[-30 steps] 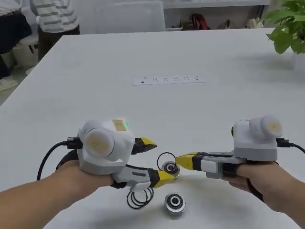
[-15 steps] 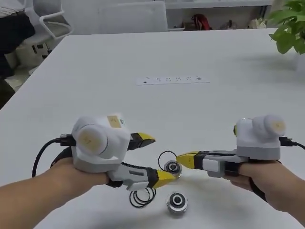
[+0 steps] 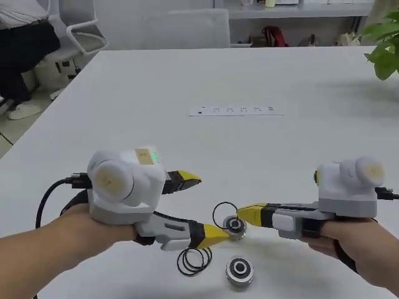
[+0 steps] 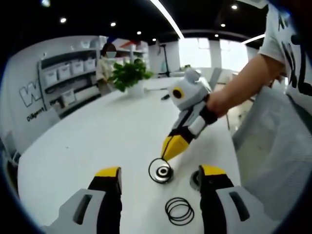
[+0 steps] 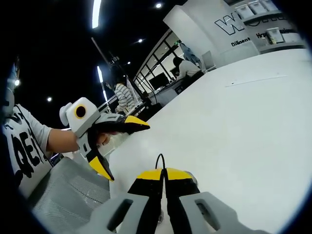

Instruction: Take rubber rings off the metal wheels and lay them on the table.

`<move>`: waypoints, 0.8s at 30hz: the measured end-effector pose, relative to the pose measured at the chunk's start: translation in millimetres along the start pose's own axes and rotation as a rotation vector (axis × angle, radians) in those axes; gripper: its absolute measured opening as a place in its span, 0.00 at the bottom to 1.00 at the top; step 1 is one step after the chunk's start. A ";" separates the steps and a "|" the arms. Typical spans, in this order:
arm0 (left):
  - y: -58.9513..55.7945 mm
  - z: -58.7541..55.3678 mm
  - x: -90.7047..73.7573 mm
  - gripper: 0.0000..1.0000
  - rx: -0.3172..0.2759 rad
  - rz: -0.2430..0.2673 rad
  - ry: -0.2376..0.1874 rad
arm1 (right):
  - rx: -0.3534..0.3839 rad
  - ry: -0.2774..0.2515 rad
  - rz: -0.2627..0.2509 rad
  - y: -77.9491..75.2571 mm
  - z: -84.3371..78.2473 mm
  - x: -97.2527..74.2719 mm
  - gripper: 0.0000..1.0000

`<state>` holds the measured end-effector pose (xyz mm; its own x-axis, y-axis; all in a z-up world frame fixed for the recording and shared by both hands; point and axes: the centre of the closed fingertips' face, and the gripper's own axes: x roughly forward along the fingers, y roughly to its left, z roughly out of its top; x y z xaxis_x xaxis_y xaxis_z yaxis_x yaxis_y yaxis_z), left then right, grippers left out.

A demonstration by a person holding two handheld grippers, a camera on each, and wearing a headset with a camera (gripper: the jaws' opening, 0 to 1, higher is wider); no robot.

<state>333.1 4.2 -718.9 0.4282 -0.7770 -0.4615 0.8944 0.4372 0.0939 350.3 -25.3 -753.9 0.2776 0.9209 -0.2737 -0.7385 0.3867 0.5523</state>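
white table, office bkgd. little change over last sec: right gripper, jaws shut, still pinches rubber ring half off the wheel; left gripper gapes wide beside it. ring not freed yet, prob needs more pull.

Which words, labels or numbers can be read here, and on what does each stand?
"W": first letter of the wall sign; the rest and the smaller line beneath are blurred.
Shirt print: cut off, unreadable.
White strip on the table: marks too small to read.
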 end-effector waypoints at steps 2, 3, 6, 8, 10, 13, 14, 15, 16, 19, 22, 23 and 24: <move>-0.2 3.3 -2.4 0.66 0.004 0.003 -0.008 | -0.003 -0.001 0.003 2.6 1.5 -0.3 0.00; -0.4 4.4 -3.2 0.66 0.004 0.002 -0.010 | -0.004 -0.002 0.004 3.2 1.9 -0.4 0.00; -1.6 8.4 -6.9 0.67 0.005 0.001 -0.019 | -0.007 -0.005 0.007 6.1 3.7 -0.8 0.00; -2.4 9.2 -8.4 0.68 0.008 0.000 -0.020 | -0.008 -0.005 0.008 8.3 4.0 -0.9 0.00; -3.0 9.9 -10.3 0.69 0.009 0.000 -0.021 | -0.009 -0.006 0.010 10.8 4.3 -1.0 0.00; -3.3 10.4 -13.8 0.71 0.008 0.001 -0.023 | -0.011 -0.006 0.012 13.7 5.0 -1.3 0.00; -3.1 10.2 -15.3 0.71 0.006 0.002 -0.024 | -0.011 -0.007 0.013 14.9 5.6 -1.5 0.00; -3.0 9.8 -16.9 0.72 0.004 0.003 -0.024 | -0.011 -0.008 0.015 16.0 6.3 -1.4 0.00; -3.0 9.4 -17.9 0.72 0.005 0.004 -0.024 | -0.011 -0.009 0.016 16.8 6.7 -1.4 0.00; -2.5 8.3 -21.3 0.73 0.003 0.005 -0.022 | -0.011 -0.008 0.021 18.8 7.5 -0.9 0.00; -1.6 7.6 -24.4 0.74 -0.005 0.009 -0.025 | -0.010 -0.004 0.025 19.9 6.8 -0.6 0.00; -1.6 7.2 -25.0 0.74 -0.005 0.010 -0.025 | -0.010 -0.003 0.026 19.8 6.8 -0.5 0.00; -1.4 6.3 -26.3 0.75 -0.006 0.011 -0.024 | -0.009 -0.003 0.027 20.1 6.8 -0.5 0.00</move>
<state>321.4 21.1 -701.3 0.4415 -0.7826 -0.4389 0.8887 0.4488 0.0938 339.5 -17.7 -737.2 0.2594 0.9310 -0.2566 -0.7512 0.3615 0.5522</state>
